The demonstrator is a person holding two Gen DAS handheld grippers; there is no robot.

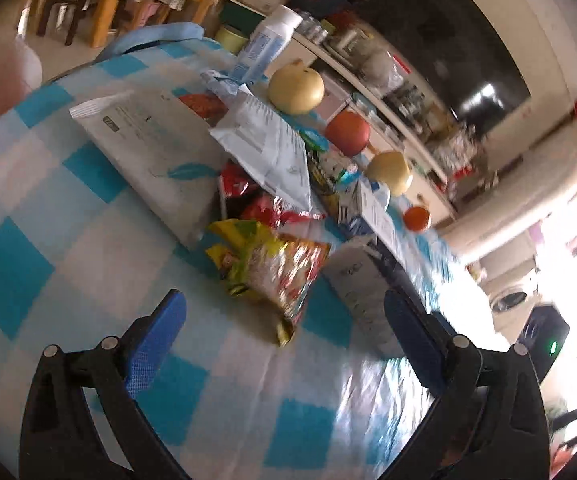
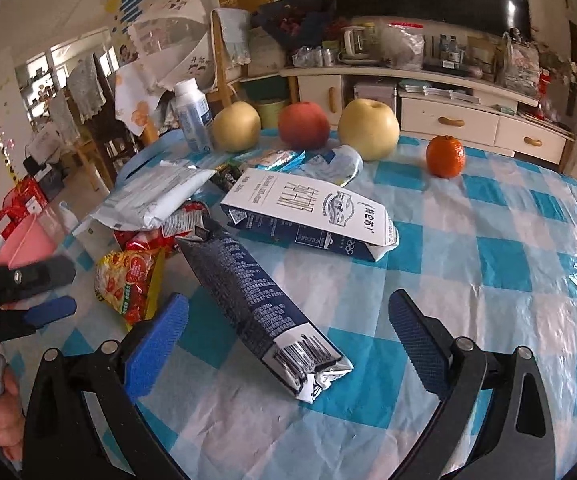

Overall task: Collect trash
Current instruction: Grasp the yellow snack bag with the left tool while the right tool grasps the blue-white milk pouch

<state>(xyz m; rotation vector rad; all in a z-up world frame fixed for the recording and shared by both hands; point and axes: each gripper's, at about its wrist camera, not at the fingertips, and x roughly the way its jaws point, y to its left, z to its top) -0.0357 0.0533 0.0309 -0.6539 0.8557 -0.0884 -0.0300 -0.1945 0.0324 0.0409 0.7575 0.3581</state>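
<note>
Trash lies piled on the blue-checked tablecloth (image 2: 488, 248). A crushed dark blue carton (image 2: 256, 304) lies just beyond my open right gripper (image 2: 288, 316), nothing held. A white milk carton (image 2: 312, 212) lies behind it. A yellow-red snack wrapper (image 1: 272, 268) (image 2: 128, 280) lies ahead of my open left gripper (image 1: 284, 316), which holds nothing. That gripper also shows at the left edge of the right wrist view, left gripper (image 2: 48, 292). Red wrappers (image 1: 256, 200), grey mailer bags (image 1: 256, 136) and a flat white bag (image 1: 140, 140) lie further back.
A row of fruit stands at the table's far side: two yellow pears (image 2: 236, 126) (image 2: 368, 128), a red apple (image 2: 303, 125) and an orange (image 2: 445, 156). A white bottle (image 2: 192, 116) stands beside them. A pink bin (image 2: 24, 244) sits left of the table. A cabinet (image 2: 448, 120) is behind.
</note>
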